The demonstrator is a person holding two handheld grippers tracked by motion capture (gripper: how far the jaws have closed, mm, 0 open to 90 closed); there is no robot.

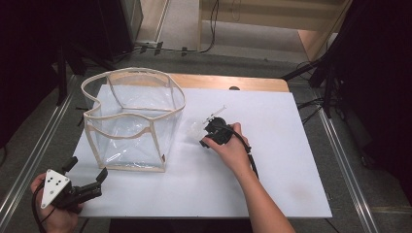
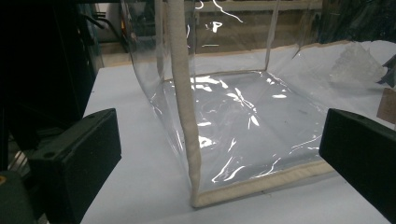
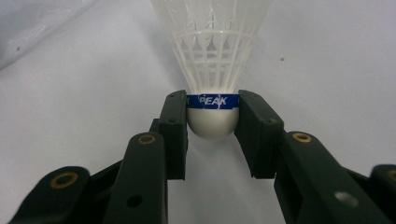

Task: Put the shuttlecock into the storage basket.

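- Gripping a white shuttlecock (image 3: 212, 70) with my right gripper (image 3: 212, 116): both jaws are pressed onto its rounded cork head, one on each side, right at the blue band printed "PEAK".
- Right jaws are nearly as closed as they get, with the cork head between them; the plastic skirt fans out away from the jaws, over the white board (image 3: 327, 60).
- From the high view, right gripper (image 1: 214, 127) sits near the middle of the white board (image 1: 272, 194), in my right hand (image 1: 232, 150), cable trailing back along the forearm.
- Shuttlecock (image 1: 195, 130) there is a faint pale shape at the jaw tips, lying on the board just beside the right wall of the clear bag; too washed out to tell more.
- Clear bag (image 1: 131, 119) with cream fabric trim stands upright on the left half of the board, mouth open upward.
- Left gripper (image 1: 87, 177) is at the near left corner of the board, held in my left hand (image 1: 51, 213), grey three-cornered plate on top.
- Left jaws are spread wide with nothing between them; in the left gripper view they point at the bag (image 2: 233, 116), near its trimmed corner seam, not touching it.
- Bag's see-through floor lies flat on the board with glare streaks across it.
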